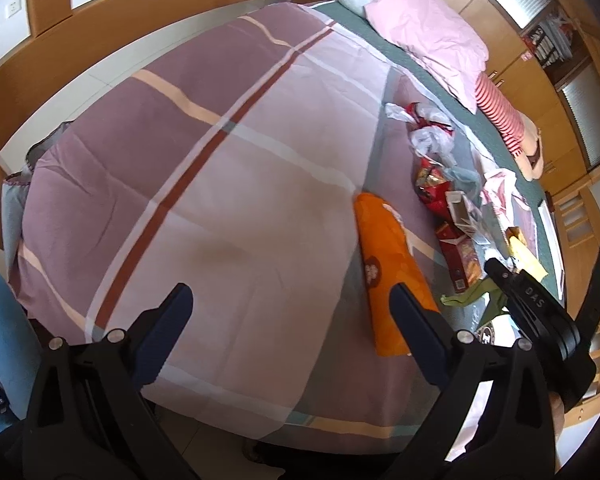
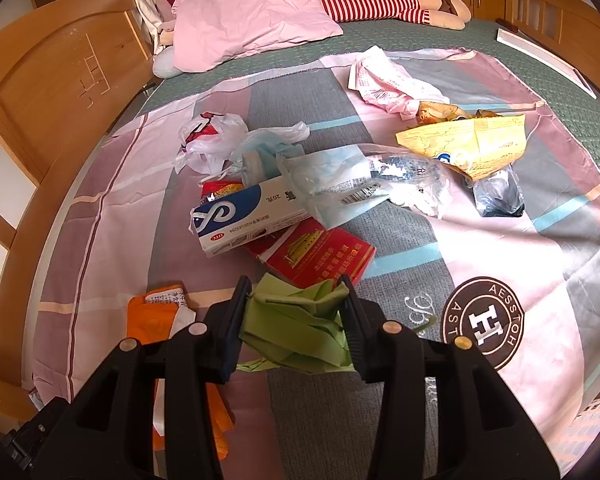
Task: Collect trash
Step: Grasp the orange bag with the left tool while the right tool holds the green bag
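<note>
Left wrist view: left gripper [image 1: 292, 300] above the plaid bedspread [image 1: 220, 184], jaws wide apart, holding nothing; orange bag [image 1: 391, 264] just beside its right finger. Right wrist view: right gripper [image 2: 296, 316] with jaws clamped on a crumpled green wrapper [image 2: 296, 328]; beyond, more trash strewn on the bed: red carton [image 2: 323, 256], white-and-blue box [image 2: 244, 220], yellow bag [image 2: 471, 144].

Right gripper [image 2: 294, 320] clamped on crumpled green wrapper [image 2: 296, 332] above bedspread [image 2: 499, 248]; red box [image 2: 323, 256], white-blue box [image 2: 248, 216] just beyond.
</note>
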A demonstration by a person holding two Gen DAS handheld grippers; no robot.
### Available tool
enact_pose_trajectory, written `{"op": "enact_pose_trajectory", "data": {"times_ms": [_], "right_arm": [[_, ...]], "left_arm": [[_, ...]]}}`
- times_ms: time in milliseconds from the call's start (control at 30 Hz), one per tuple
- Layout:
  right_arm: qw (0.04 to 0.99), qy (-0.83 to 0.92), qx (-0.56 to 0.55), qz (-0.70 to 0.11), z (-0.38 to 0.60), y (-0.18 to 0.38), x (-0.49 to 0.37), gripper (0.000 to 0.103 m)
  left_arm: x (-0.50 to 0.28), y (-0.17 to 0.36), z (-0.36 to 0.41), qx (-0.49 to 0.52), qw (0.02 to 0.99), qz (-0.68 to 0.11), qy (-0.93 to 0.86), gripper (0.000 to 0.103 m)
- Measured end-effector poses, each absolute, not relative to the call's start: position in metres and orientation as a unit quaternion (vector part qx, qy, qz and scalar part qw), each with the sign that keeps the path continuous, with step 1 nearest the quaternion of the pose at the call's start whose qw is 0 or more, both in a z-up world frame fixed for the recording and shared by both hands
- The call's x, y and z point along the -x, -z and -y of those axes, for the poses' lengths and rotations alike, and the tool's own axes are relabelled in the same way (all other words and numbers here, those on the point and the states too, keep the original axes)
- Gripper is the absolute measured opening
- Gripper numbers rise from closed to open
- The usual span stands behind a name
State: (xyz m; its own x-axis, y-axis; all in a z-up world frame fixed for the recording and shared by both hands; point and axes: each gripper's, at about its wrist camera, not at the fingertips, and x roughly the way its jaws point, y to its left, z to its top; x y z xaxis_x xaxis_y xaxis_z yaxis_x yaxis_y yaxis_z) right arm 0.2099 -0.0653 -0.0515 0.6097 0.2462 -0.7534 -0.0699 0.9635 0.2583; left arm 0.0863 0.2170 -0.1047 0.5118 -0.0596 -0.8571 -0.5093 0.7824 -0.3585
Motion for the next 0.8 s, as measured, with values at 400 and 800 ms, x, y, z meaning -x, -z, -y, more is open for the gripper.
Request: {"op": "enact_pose_trajectory", "data": {"times_ms": [400,800], "right_arm": [[0.895,-0.125,-0.108,-0.413,0.062,0.044,-0.205,0.044],[0.898,-0.109,-0.156,-0.397,0.088,0.038,-0.196,0.044]], "left_arm": [[-0.094,0.101,-0.194,0.298,0.829,-0.471,-0.040,0.098],[-0.111,0.111,-0.182,0.321,0.823,-0.468,0.006,0.092]]}}
